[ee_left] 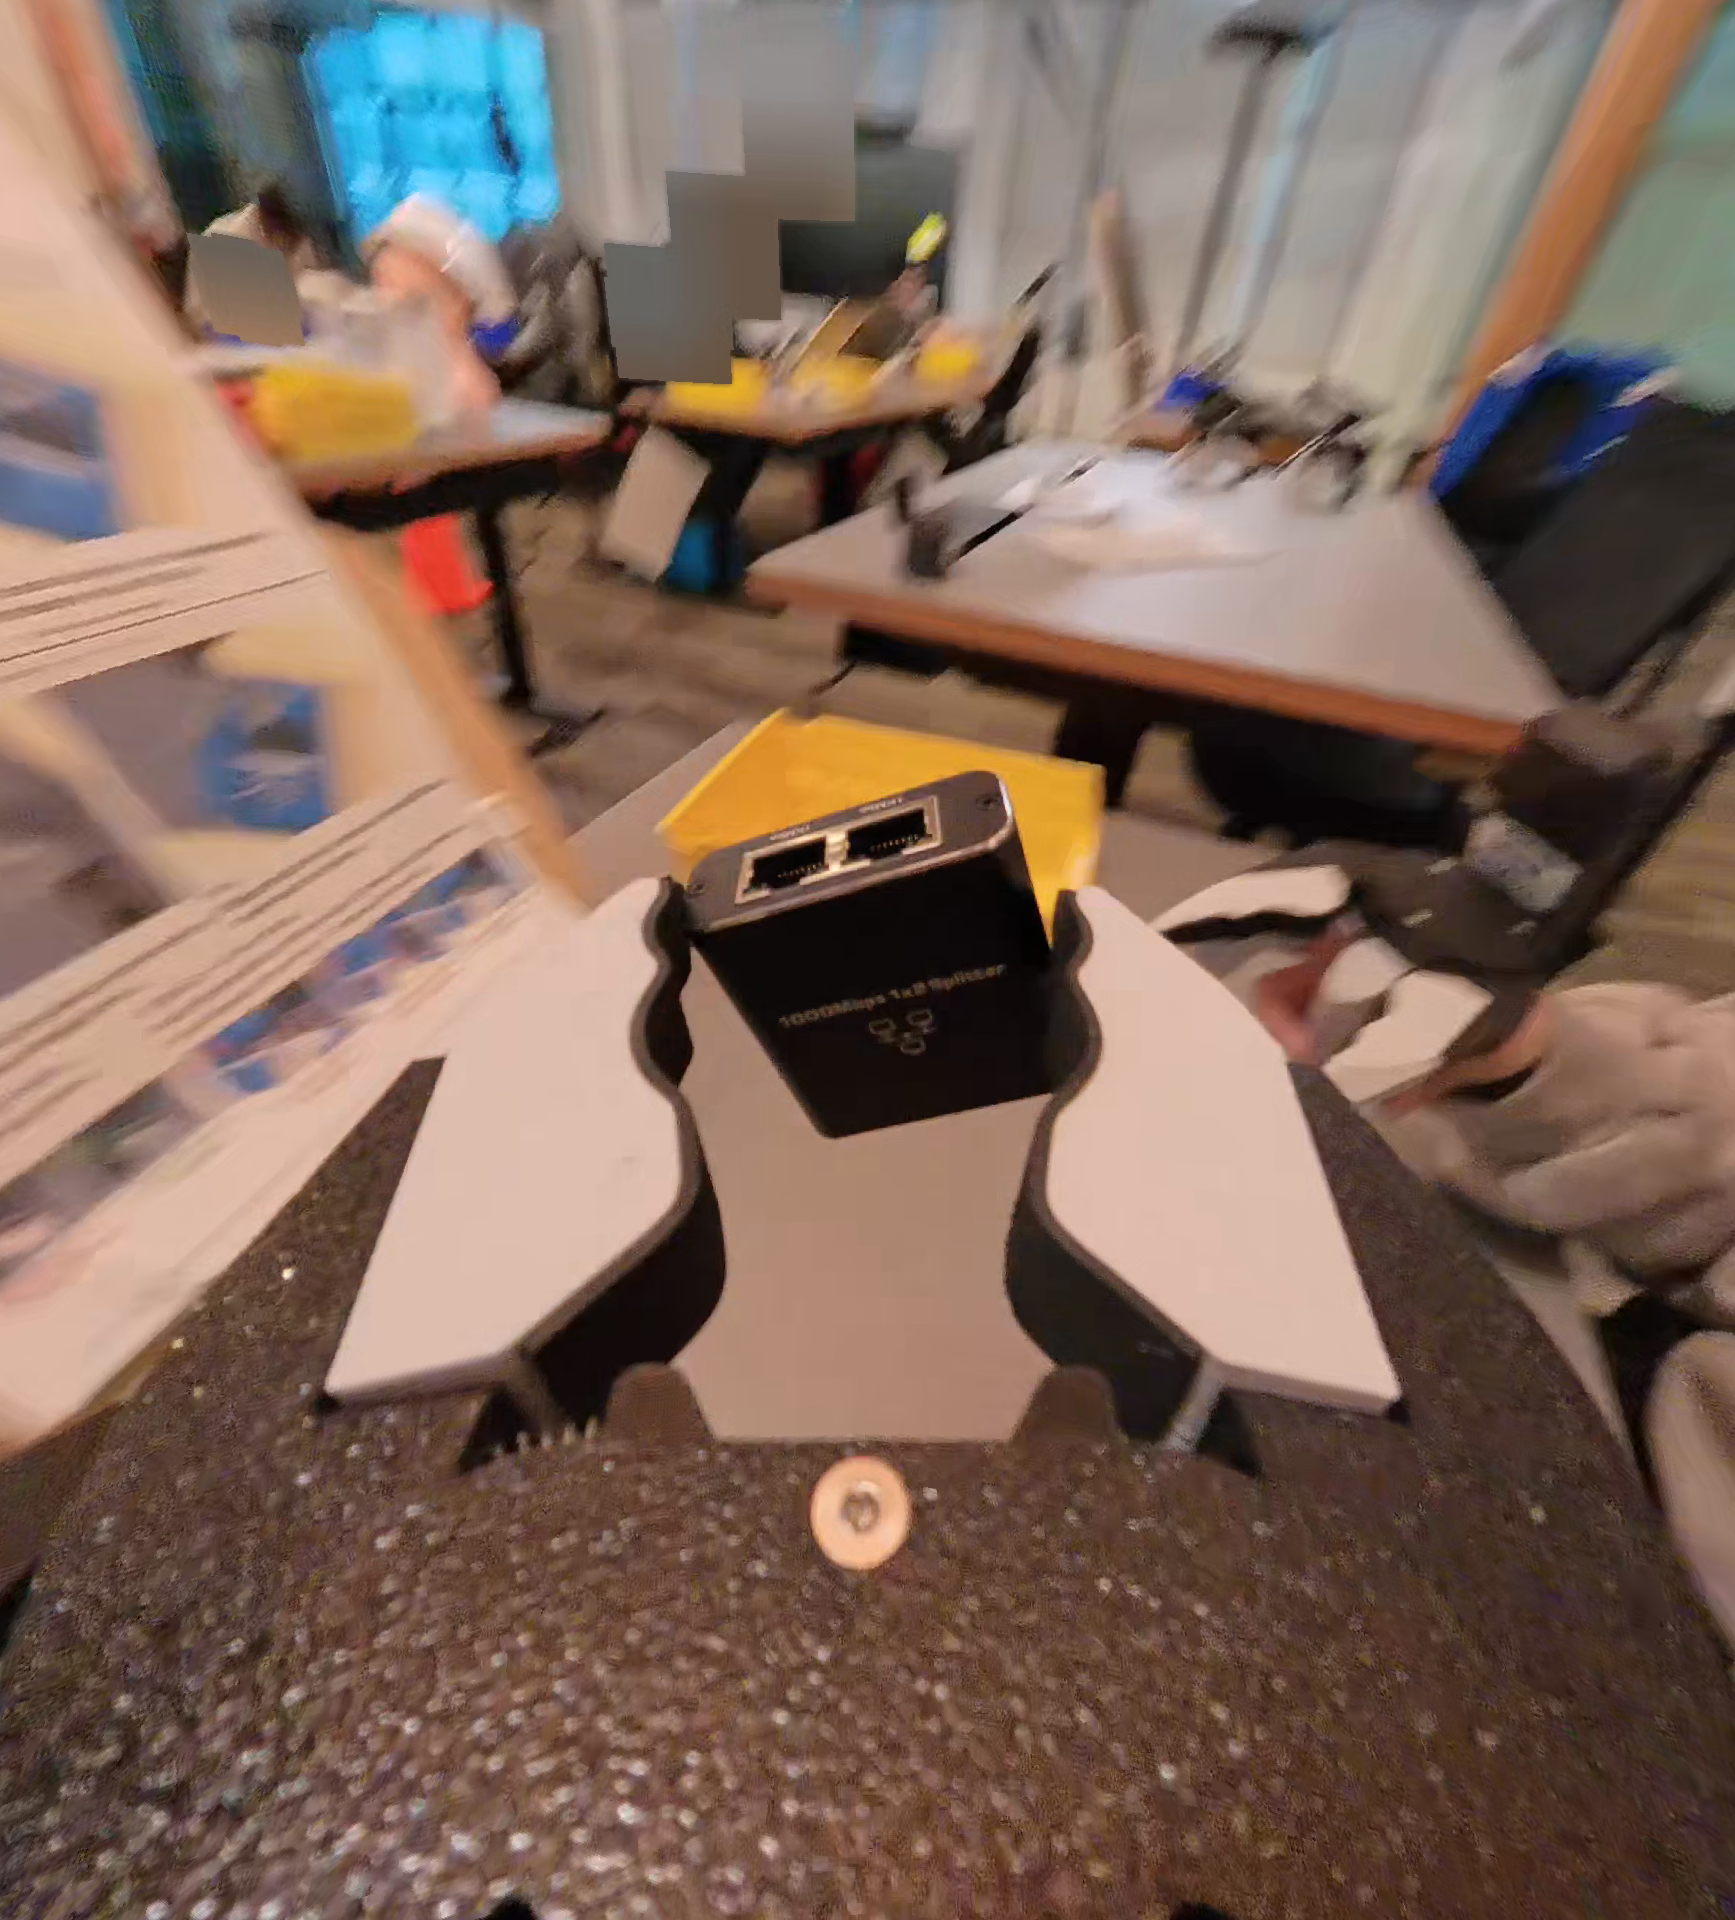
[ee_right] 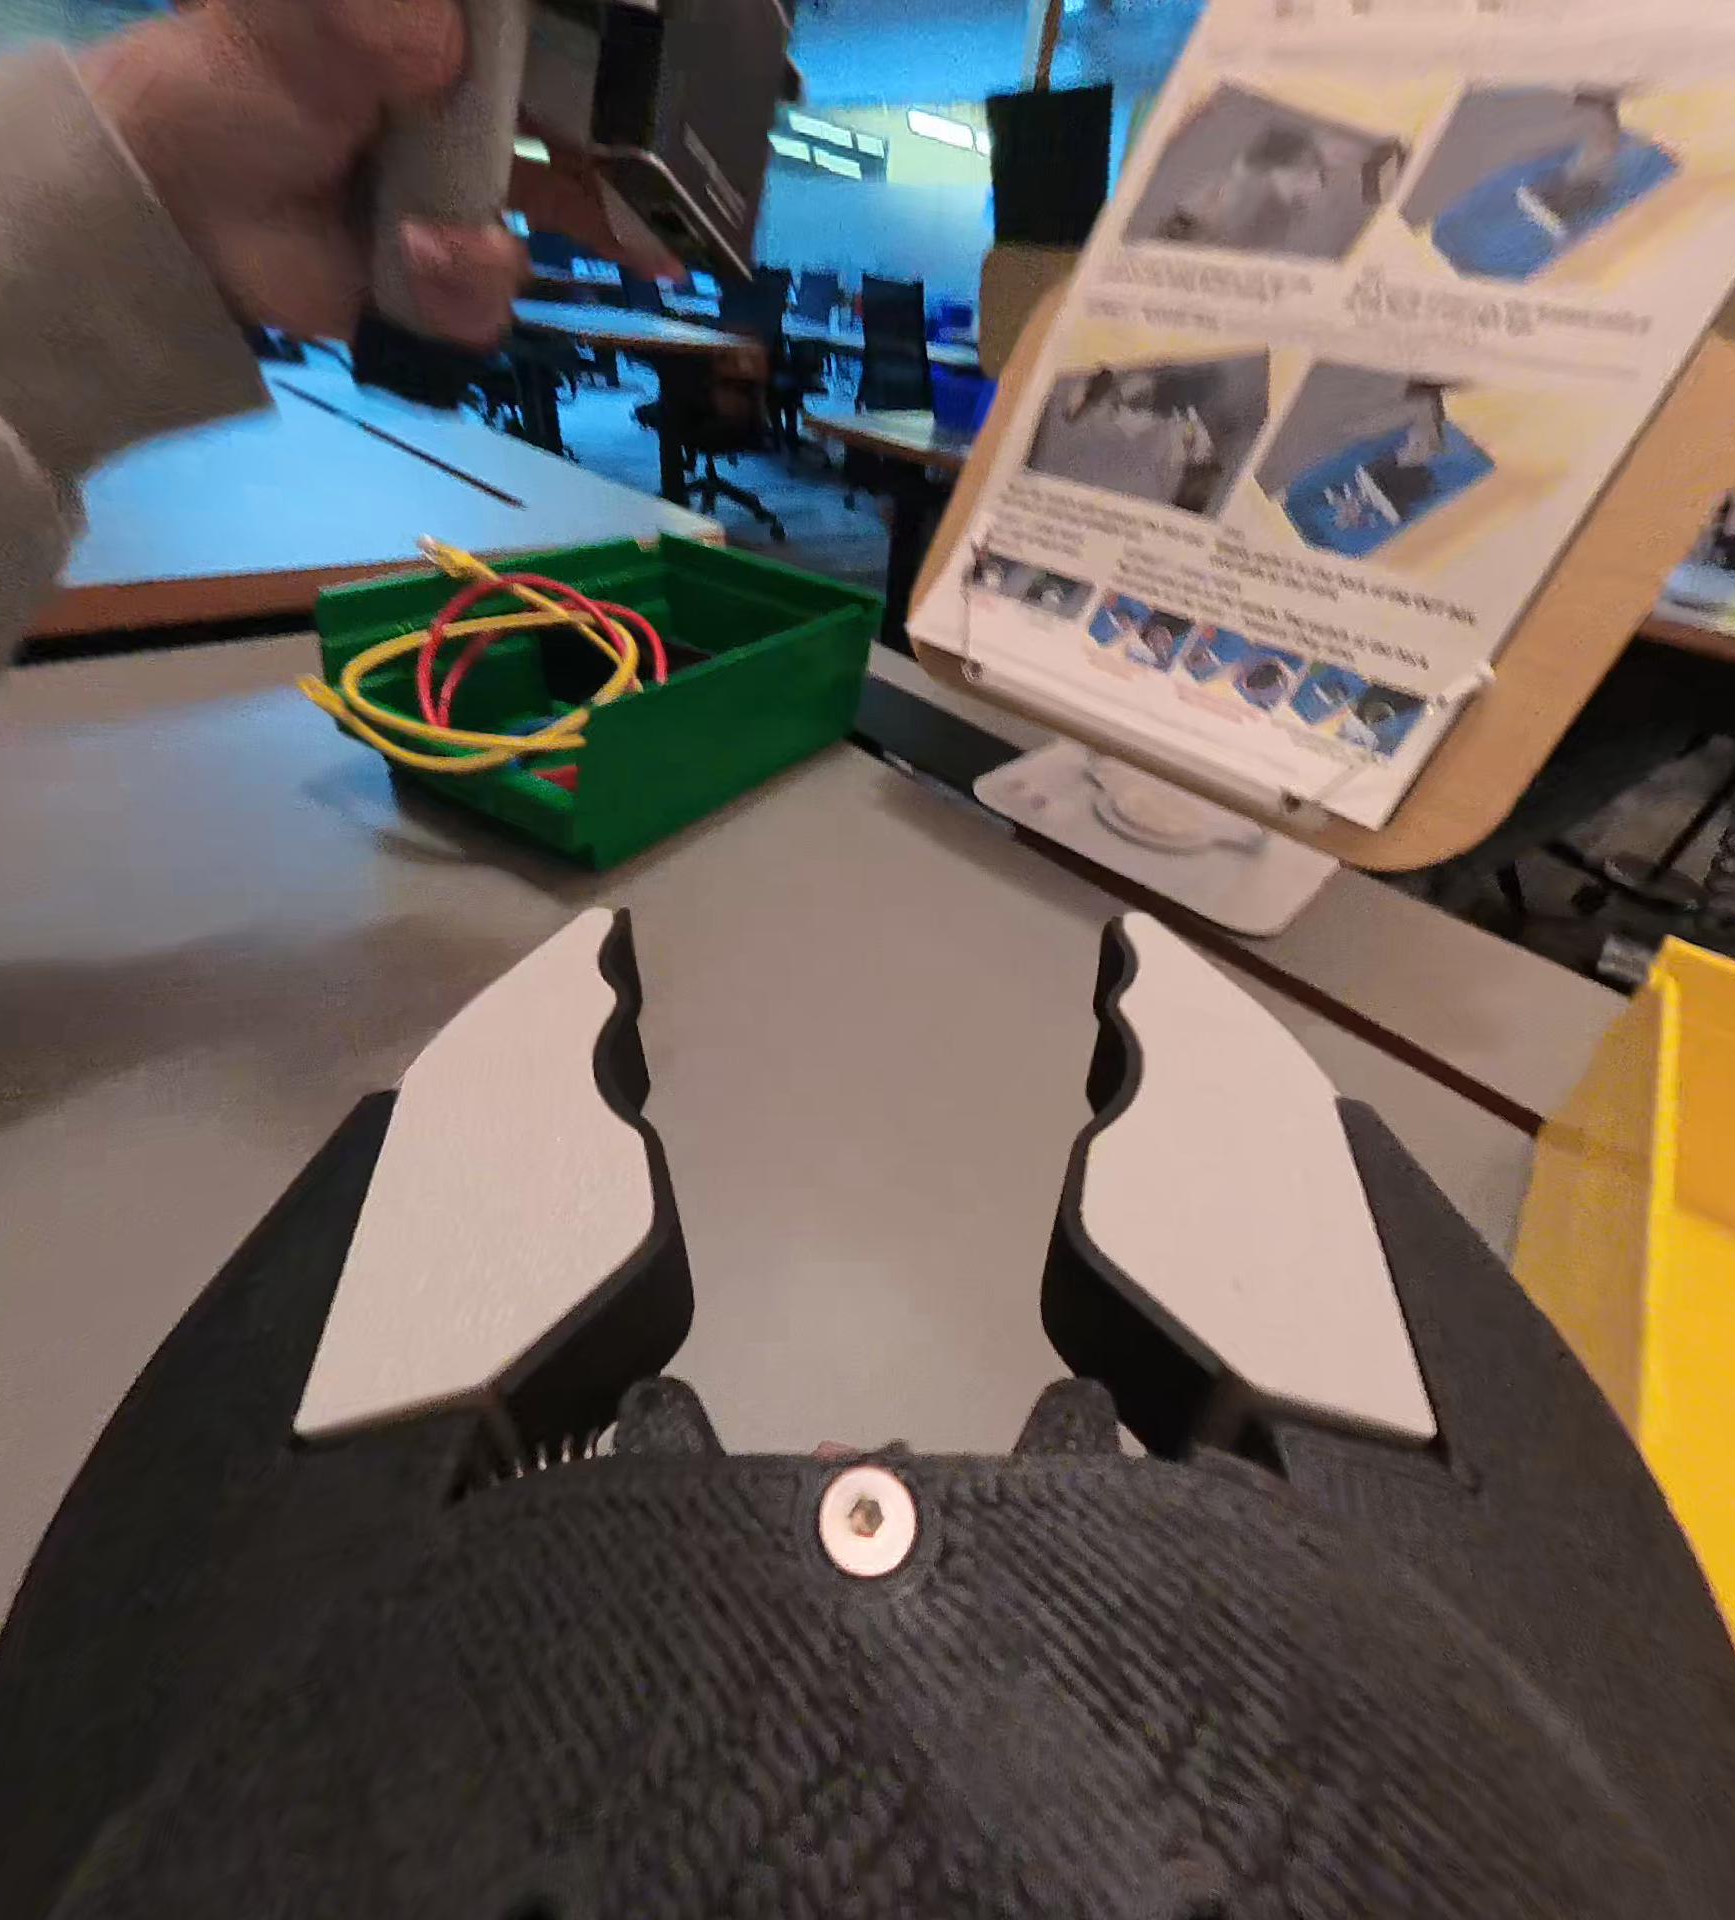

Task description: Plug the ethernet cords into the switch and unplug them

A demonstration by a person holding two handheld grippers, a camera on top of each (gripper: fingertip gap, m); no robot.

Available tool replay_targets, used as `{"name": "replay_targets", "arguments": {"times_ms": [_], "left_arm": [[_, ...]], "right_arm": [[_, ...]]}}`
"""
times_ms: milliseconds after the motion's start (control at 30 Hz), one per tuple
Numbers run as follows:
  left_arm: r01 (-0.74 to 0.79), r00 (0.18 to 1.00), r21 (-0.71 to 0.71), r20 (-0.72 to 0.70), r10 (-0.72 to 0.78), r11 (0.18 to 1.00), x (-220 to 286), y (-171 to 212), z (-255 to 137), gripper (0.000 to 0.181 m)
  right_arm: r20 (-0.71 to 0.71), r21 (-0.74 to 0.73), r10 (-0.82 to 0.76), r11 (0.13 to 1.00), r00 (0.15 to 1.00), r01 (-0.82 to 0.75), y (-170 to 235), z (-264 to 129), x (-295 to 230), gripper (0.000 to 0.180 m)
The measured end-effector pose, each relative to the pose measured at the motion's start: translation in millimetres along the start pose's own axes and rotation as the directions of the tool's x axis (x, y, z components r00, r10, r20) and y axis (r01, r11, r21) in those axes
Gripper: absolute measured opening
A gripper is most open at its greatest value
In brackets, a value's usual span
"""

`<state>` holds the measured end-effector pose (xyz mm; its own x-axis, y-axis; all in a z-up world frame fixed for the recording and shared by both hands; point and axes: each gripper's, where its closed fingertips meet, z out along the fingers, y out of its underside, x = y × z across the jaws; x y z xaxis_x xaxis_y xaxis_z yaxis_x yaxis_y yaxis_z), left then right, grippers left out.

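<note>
Switch pinched between left fingers, held off bench, two empty ports facing away. Right gripper spread, empty. Cords coiled in green bin ahead-left of right fingers, well apart; right nearer.

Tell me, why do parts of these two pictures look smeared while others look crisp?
Left wrist view: the black box-shaped switch between the fingers is fairly sharp, while the room behind and the tilted printed sheet streak with motion blur. Right wrist view: the green plastic bin of cords reads clearly; the person's hand at top left is smeared.
</note>
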<state>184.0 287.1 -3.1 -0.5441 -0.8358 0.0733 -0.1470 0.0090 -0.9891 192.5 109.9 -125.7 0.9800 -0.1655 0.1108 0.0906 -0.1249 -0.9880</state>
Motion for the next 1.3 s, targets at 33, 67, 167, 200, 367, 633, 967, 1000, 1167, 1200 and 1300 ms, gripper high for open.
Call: {"name": "replay_targets", "arguments": {"times_ms": [33, 67, 167, 200, 367, 633, 967, 1000, 1167, 1200, 1300], "left_arm": [[0.006, 0.998, 0.062, -0.056, -0.002, 0.998, 27.9, -0.2, 8.6, 0.066], [0.013, 0.995, 0.117, -0.101, -0.001, 0.993, 53.4, 1.7, 17.2, 0.066], [0.063, 0.974, 0.223, -0.225, -0.011, 0.973, 123.0, 15.4, 41.7, 0.066], [0.092, 0.964, 0.236, -0.266, -0.027, 0.967, 142.6, 21.5, 49.5, 0.066], [0.213, 0.911, 0.256, -0.401, -0.097, 0.943, 200.8, 37.6, 72.6, 0.066], [0.316, 0.9, 0.247, -0.385, -0.206, 0.916, 213.3, 41.2, 96.5, 0.064], [0.436, 0.888, 0.408, -0.336, -0.312, 0.802, 206.3, 26.6, 99.0, 0.064], [0.464, 0.869, 0.366, -0.362, -0.336, 0.807, 209.9, 28.9, 102.6, 0.063], [0.48, 0.857, 0.332, -0.377, -0.352, 0.812, 218.3, 32.8, 105.8, 0.063], [0.495, 0.847, 0.328, -0.388, -0.362, 0.805, 217.7, 32.1, 104.0, 0.063], [0.529, 0.817, 0.291, -0.428, -0.386, 0.797, 217.7, 34.2, 97.2, 0.063]], "right_arm": [[0.006, 0.032, -0.015, 0.999, 1.0, 0.015, -7.1, 0.9, -10.5, 0.084], [0.005, 0.06, -0.035, 0.998, 0.999, 0.034, -14.1, 0.7, -19.7, 0.083], [-0.034, 0.128, -0.1, 0.986, 0.994, 0.103, -33.3, -8.0, -40.3, 0.077], [-0.047, 0.159, -0.13, 0.978, 0.99, 0.136, -39.4, -13.1, -47.0, 0.071], [-0.241, 0.188, -0.241, 0.939, 0.94, 0.288, -51.0, -39.9, -41.4, 0.068], [-0.251, 0.279, -0.328, 0.876, 0.911, 0.393, -63.9, -54.1, -53.3, 0.054], [-0.164, 0.337, -0.231, 0.901, 0.959, 0.274, -64.0, -55.3, -50.1, 0.057], [-0.171, 0.332, -0.233, 0.901, 0.957, 0.279, -64.2, -55.0, -49.7, 0.06], [-0.218, 0.316, -0.306, 0.876, 0.927, 0.364, -67.3, -62.1, -47.1, 0.041], [-0.221, 0.308, -0.329, 0.87, 0.918, 0.386, -67.7, -63.4, -46.7, 0.038], [-0.244, 0.276, -0.449, 0.818, 0.86, 0.505, -69.2, -69.6, -45.1, 0.029]]}}
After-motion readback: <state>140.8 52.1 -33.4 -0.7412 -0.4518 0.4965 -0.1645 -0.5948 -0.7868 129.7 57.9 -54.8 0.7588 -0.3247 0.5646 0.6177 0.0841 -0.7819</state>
